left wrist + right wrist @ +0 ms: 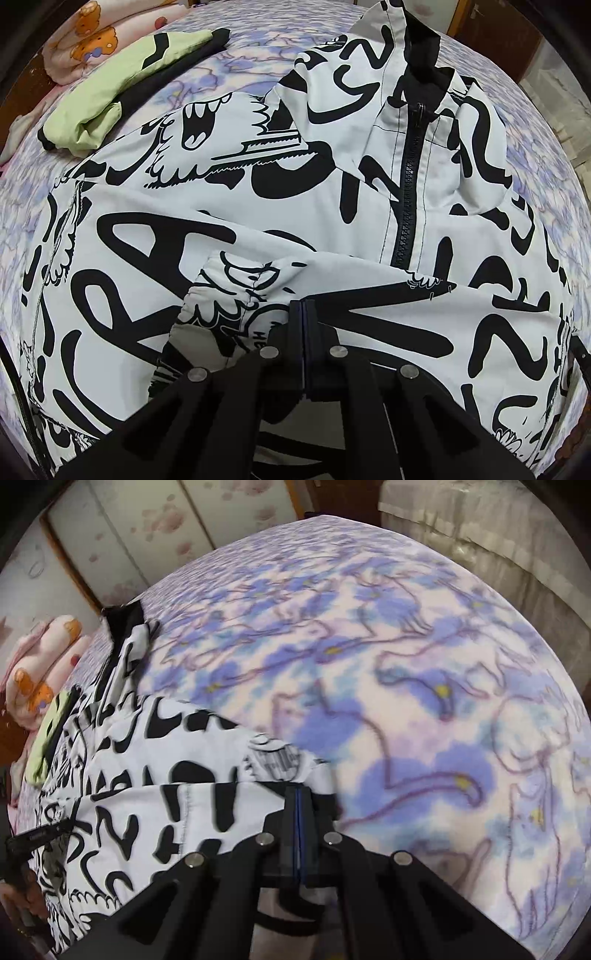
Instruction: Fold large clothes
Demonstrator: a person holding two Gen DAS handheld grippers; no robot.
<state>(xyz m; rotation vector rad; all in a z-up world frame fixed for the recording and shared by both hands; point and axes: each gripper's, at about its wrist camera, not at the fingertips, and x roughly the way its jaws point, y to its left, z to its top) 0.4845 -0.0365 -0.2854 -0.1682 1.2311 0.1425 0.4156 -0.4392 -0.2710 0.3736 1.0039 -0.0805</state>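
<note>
Spread flat across the bed (424, 672), zip up: the black-and-white jacket (258, 206). Pinched in the left gripper (303, 306), jaws together, a bunched sleeve cuff (236, 291) over the jacket's front. Clamped tight on the jacket's side edge, the right gripper (299, 794). Near the far corner, a folded green top (110, 96).

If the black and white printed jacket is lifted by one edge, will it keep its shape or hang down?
The jacket would probably hang limp: its fabric already lies in soft folds and creases on the bed. The zipper and collar look firmer, so that part may bend less. The weave looks smooth, so it might slide easily over the fleece.
</note>
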